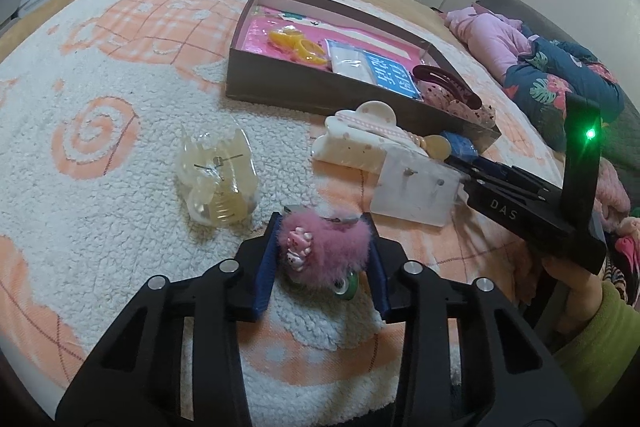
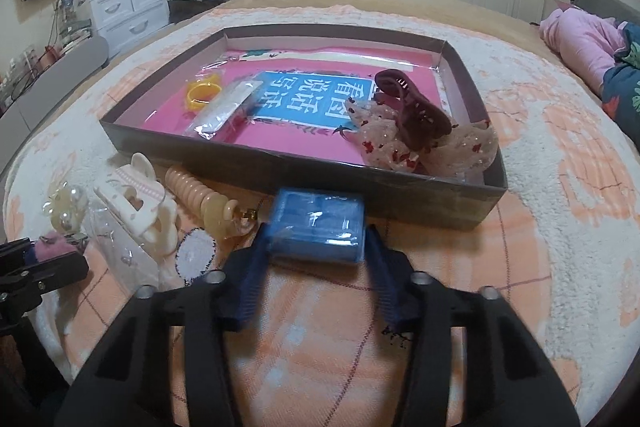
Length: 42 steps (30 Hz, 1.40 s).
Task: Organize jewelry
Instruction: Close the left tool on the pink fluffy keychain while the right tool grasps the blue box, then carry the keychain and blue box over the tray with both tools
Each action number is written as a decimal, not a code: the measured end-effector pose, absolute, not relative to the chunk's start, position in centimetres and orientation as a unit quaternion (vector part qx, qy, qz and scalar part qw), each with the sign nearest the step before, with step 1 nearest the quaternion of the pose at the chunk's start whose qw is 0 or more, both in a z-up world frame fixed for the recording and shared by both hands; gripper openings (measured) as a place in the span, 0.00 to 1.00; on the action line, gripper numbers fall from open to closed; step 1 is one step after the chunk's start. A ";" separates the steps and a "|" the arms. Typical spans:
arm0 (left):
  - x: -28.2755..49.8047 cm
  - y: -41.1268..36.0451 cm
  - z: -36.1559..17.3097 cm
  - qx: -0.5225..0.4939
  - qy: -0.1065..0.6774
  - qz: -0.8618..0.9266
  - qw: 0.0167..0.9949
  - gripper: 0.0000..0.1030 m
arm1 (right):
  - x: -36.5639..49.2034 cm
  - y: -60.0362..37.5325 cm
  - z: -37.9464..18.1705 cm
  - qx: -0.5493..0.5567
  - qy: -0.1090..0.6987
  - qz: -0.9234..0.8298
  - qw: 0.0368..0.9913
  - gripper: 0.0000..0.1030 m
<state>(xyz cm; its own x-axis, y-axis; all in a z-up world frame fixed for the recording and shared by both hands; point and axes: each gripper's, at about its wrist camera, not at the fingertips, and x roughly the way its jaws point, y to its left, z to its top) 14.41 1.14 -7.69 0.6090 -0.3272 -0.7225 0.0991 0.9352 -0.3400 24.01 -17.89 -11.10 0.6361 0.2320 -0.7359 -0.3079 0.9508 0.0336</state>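
Tray [image 2: 404,205]: shallow brown cardboard box on the fleece blanket [image 1: 100,75], open at the top, lined with a pink sheet bearing a blue printed panel [image 2: 298,99].
Tray, 9 o'clock part: yellow plastic ring [image 2: 202,93], with a clear packet [image 2: 224,111] just beside it, lying partly over the blue panel.
Tray, 4 o'clock corner: dark red claw clip [image 2: 412,111] resting on a sheer spotted scrunchie [image 2: 436,147].
Left gripper [image 1: 324,247]: clenched on a pink fluffy hair clip [image 1: 332,239]; both blue pads press its sides, and it lies on the blanket outside the tray, at 6 o'clock from it in the left wrist view.
Right gripper [image 2: 318,239]: grasping a small blue box [image 2: 320,223], pads against its two sides; the box sits on the blanket just beside the tray's near wall.
Outside the tray, 8 o'clock in the right wrist view: cream claw clip [image 2: 138,199], peach spiral hair tie [image 2: 196,191], clear earring card [image 1: 414,189].
Outside the tray, 9 o'clock of the left gripper: translucent yellow claw clip [image 1: 218,175].
Person: a hand [image 1: 568,279] in a green sleeve [image 1: 600,339] holds the right gripper.
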 end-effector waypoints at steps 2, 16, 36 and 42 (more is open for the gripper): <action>14.2 1.1 -7.7 -0.133 0.425 -0.123 0.887 0.26 | 23.7 -18.2 -11.1 -0.043 0.398 0.148 0.904 0.43; 12.9 -1.2 -6.9 -0.111 0.419 -0.162 0.886 0.23 | 19.0 -22.4 -10.5 -0.027 0.376 0.116 0.919 0.43; 16.2 -0.9 -3.4 -0.116 0.377 -0.148 0.907 0.23 | 18.3 -23.6 -7.0 -0.007 0.337 0.108 0.935 0.43; 18.1 -0.1 -2.7 -0.128 0.368 -0.141 0.910 0.23 | 19.4 -22.0 -5.8 -0.012 0.329 0.124 0.936 0.43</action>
<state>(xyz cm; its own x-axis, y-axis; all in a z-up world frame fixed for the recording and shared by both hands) 18.11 -0.11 -2.68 0.6902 -0.3507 -0.6330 0.1618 0.9274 -0.3373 19.43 -22.04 -5.76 0.7521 0.2244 -0.6197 -0.2407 0.9688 0.0587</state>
